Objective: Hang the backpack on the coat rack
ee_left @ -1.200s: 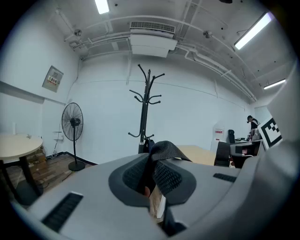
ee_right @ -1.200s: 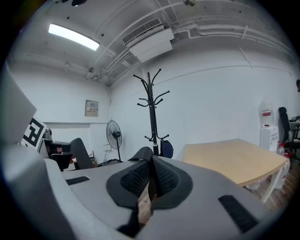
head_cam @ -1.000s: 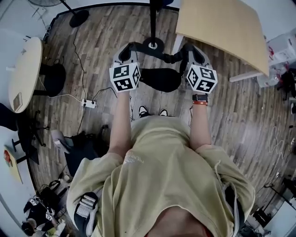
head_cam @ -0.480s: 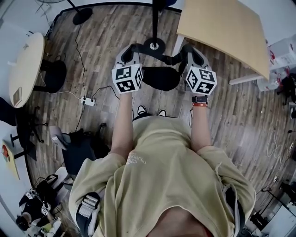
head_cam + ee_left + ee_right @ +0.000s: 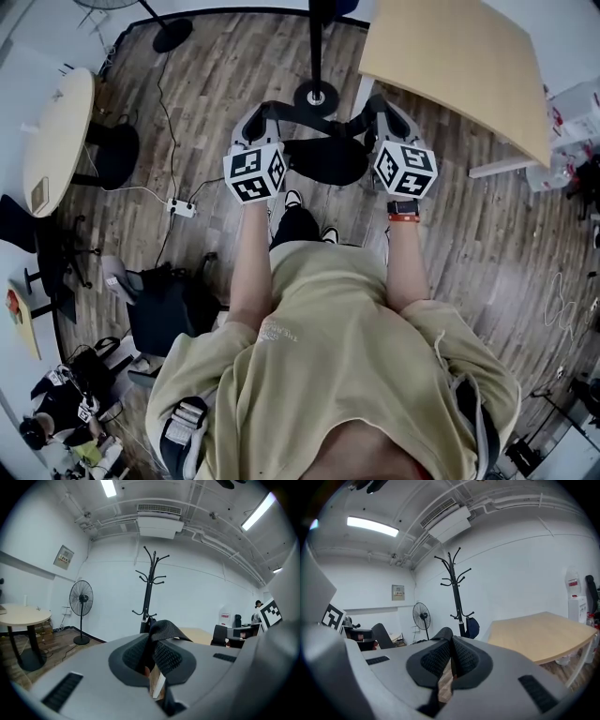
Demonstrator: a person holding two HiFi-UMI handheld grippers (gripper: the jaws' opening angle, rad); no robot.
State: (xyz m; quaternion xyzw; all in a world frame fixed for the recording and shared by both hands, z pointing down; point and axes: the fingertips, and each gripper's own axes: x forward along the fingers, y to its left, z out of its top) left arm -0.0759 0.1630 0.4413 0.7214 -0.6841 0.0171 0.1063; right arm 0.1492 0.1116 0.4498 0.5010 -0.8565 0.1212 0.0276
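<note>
A black backpack (image 5: 326,161) hangs between my two grippers by its top strap (image 5: 309,114). In the head view my left gripper (image 5: 262,114) is shut on the strap's left end and my right gripper (image 5: 382,105) is shut on its right end. The left gripper view shows the woven strap (image 5: 164,629) pinched in the left gripper (image 5: 152,656). In the right gripper view a black loop of strap (image 5: 443,633) rises from the shut right gripper (image 5: 451,660). The black coat rack (image 5: 149,588) stands straight ahead, with its round base (image 5: 316,94) just beyond the strap.
A light wooden table (image 5: 459,66) stands to the right of the rack. A dark blue bag (image 5: 472,626) hangs on a low hook. At the left are a pedestal fan (image 5: 81,599) and a round table (image 5: 52,141). A power strip (image 5: 180,209) and bags lie on the floor at the left.
Both grippers and the backpack sit slightly lower in the head view. The strap overlapped the rack's base before and now lies just short of it. The person's feet have shifted.
</note>
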